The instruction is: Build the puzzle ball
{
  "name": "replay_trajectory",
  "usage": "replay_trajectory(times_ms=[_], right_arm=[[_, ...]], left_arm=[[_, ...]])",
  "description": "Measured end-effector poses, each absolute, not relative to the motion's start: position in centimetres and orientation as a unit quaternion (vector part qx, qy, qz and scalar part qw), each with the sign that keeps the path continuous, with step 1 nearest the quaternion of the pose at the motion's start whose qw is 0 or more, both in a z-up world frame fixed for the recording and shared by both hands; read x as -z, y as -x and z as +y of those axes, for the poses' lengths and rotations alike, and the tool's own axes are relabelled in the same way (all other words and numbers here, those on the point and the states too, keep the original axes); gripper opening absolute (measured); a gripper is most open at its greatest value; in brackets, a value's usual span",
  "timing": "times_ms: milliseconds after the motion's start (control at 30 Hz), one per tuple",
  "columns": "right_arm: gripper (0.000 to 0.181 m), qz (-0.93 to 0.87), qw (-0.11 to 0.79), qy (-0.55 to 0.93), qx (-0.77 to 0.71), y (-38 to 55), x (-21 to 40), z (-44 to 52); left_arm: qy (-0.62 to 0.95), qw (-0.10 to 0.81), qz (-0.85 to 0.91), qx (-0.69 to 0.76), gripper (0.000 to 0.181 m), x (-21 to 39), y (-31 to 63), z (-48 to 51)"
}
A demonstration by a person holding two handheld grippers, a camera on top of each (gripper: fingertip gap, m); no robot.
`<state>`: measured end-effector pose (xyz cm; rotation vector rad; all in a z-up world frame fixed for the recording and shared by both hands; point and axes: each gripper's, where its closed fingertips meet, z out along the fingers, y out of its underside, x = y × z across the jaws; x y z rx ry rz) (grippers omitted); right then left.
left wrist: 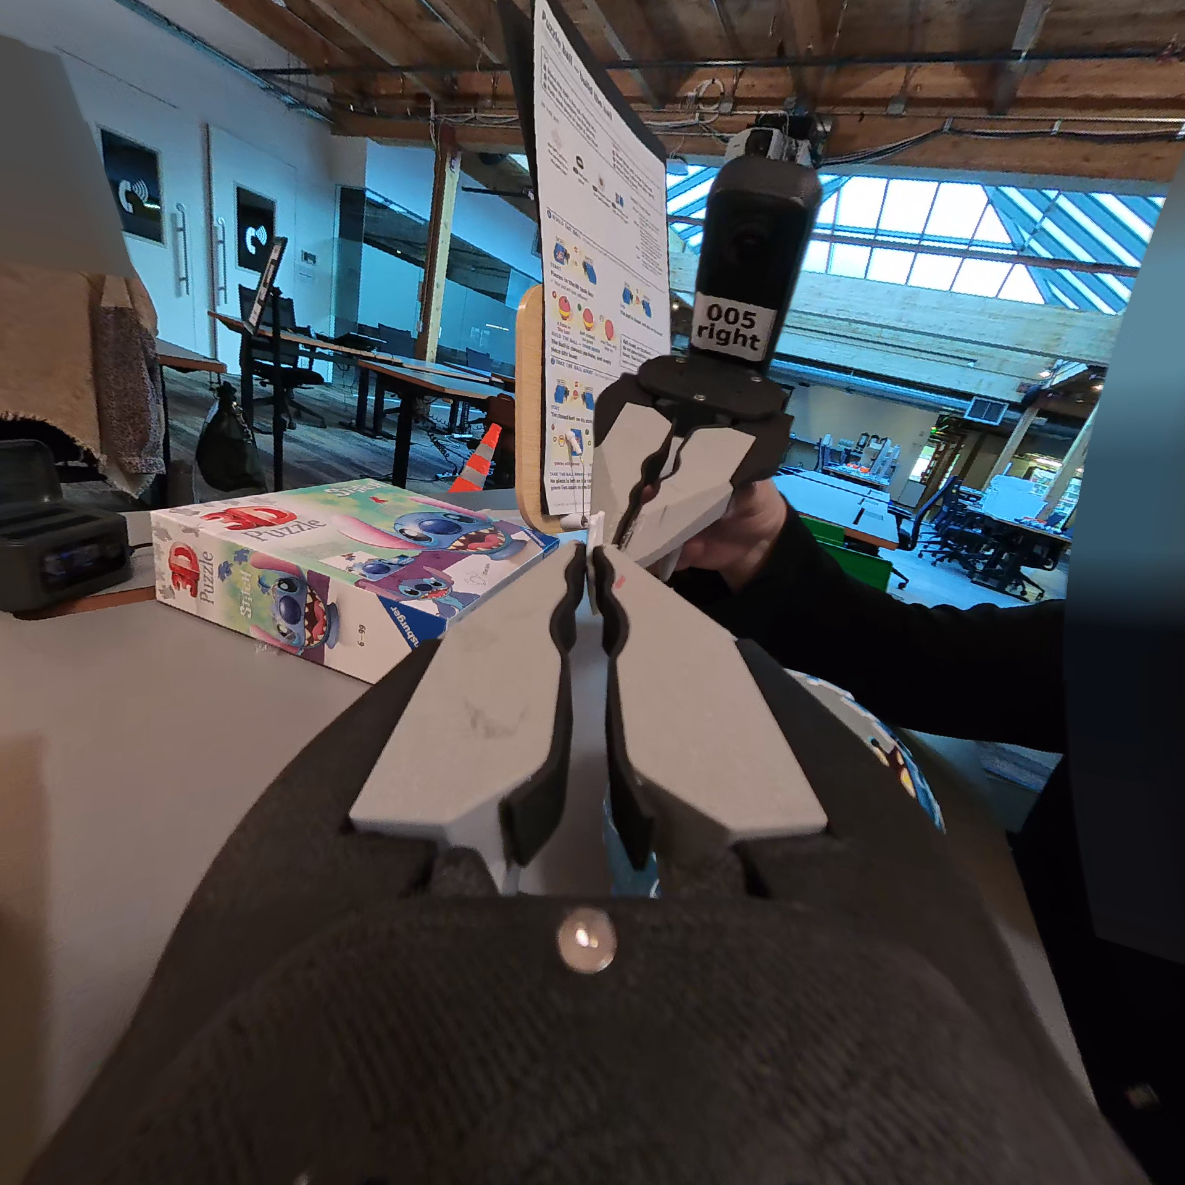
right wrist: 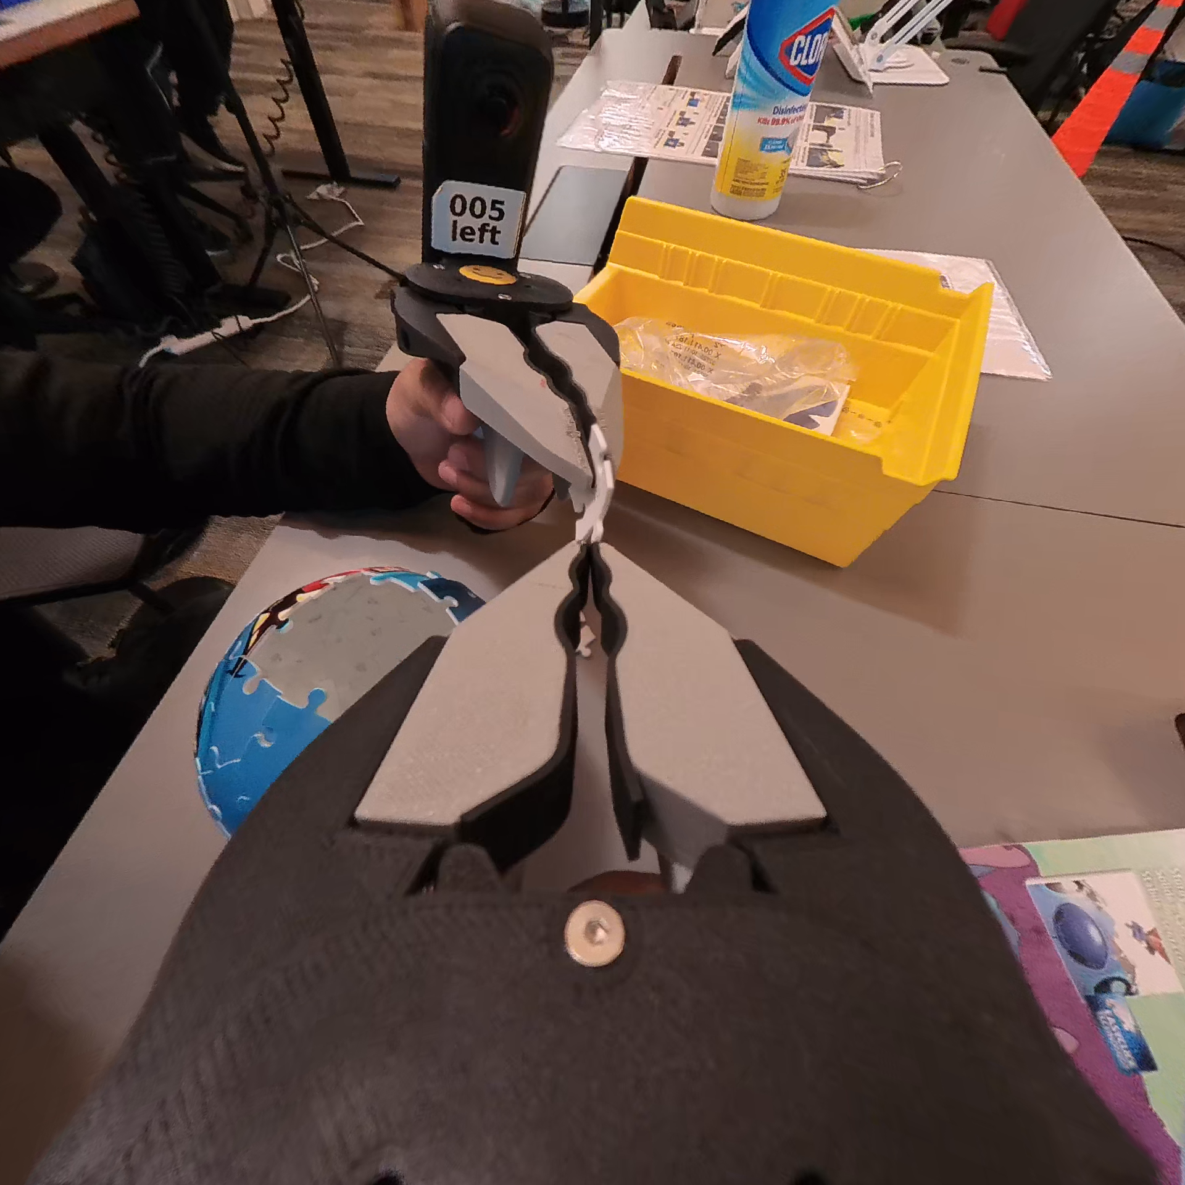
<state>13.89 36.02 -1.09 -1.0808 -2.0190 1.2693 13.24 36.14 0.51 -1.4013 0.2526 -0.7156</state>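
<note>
My left gripper (left wrist: 590,559) is shut on a white puzzle piece (left wrist: 594,580) that stands edge-on between its pads. In the right wrist view the left gripper (right wrist: 585,478) holds a short white strip of joined pieces (right wrist: 599,478) that hangs down to my right gripper's tips. My right gripper (right wrist: 591,559) is shut, with a white piece (right wrist: 584,633) showing between its pads; it also shows in the left wrist view (left wrist: 617,537), tip to tip with the left one. The part-built puzzle ball (right wrist: 288,673), blue outside and grey inside, lies open on the table at the left, below both grippers.
A yellow bin (right wrist: 769,462) with a clear plastic bag stands behind the grippers. A wipes canister (right wrist: 763,109) and printed sheets lie farther back. The puzzle box (left wrist: 320,558) lies on the grey table (right wrist: 898,673). An instruction sheet (left wrist: 596,256) stands upright behind. Less than 4 cm separates the two grippers' tips.
</note>
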Motion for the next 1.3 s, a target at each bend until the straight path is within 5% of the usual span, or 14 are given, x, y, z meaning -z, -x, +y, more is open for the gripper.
replay_trajectory(times_ms=[333, 433, 1100, 1300], right_arm=[[0.012, -0.748, 0.271, 0.408, -0.447, -13.5, 1.6, 36.5], [0.0, -0.749, 0.275, 0.396, -0.454, -13.7, 1.3, 36.1], [0.0, -0.776, 0.306, 0.386, -0.394, -14.2, 1.5, 36.3], [0.0, -0.822, 0.252, 0.375, -0.346, -15.9, 4.4, 35.9]], left_arm=[[0.636, 0.695, 0.121, 0.313, 0.0, -0.2, -13.6, 36.3], [0.643, 0.692, 0.129, 0.302, 0.0, 0.2, -14.0, 36.4], [0.692, 0.637, 0.163, 0.297, 0.011, 2.5, -15.0, 36.4], [0.672, 0.663, 0.121, 0.307, 0.014, 0.7, -12.4, 35.8]])
